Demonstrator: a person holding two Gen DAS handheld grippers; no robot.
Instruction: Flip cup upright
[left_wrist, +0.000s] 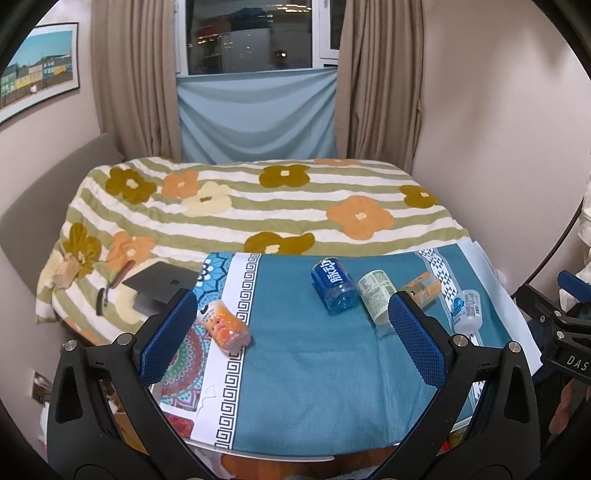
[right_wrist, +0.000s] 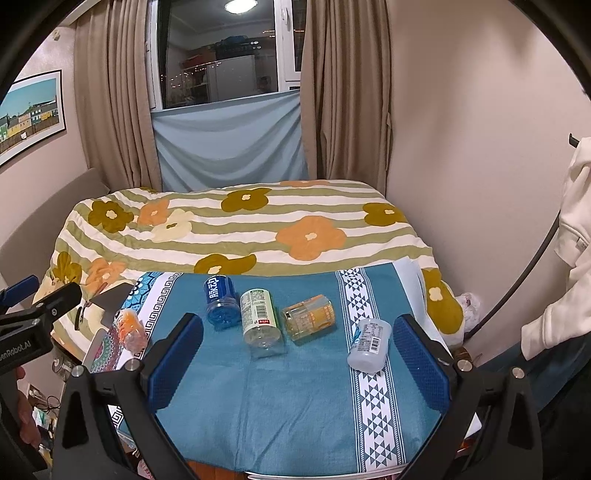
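Note:
Several plastic cups lie on their sides on a blue cloth (left_wrist: 314, 369): an orange-pink cup (left_wrist: 223, 325) at the left, a blue cup (left_wrist: 334, 286), a green-label cup (left_wrist: 376, 295), an orange cup (left_wrist: 423, 288) and a white-blue cup (left_wrist: 467, 306) at the right. The right wrist view shows the same row: orange-pink cup (right_wrist: 131, 330), blue cup (right_wrist: 221, 301), green-label cup (right_wrist: 260, 319), orange cup (right_wrist: 308, 315), white-blue cup (right_wrist: 369, 343). My left gripper (left_wrist: 291, 334) is open and empty above the cloth's near part. My right gripper (right_wrist: 297, 358) is open and empty, the white-blue cup just inside its right finger.
A flowered striped blanket (left_wrist: 258, 206) covers the bed behind the cloth. A dark laptop (left_wrist: 159, 284) lies at the left edge of the cloth. Curtains and a window stand at the back. A white garment (right_wrist: 576, 206) hangs at the right.

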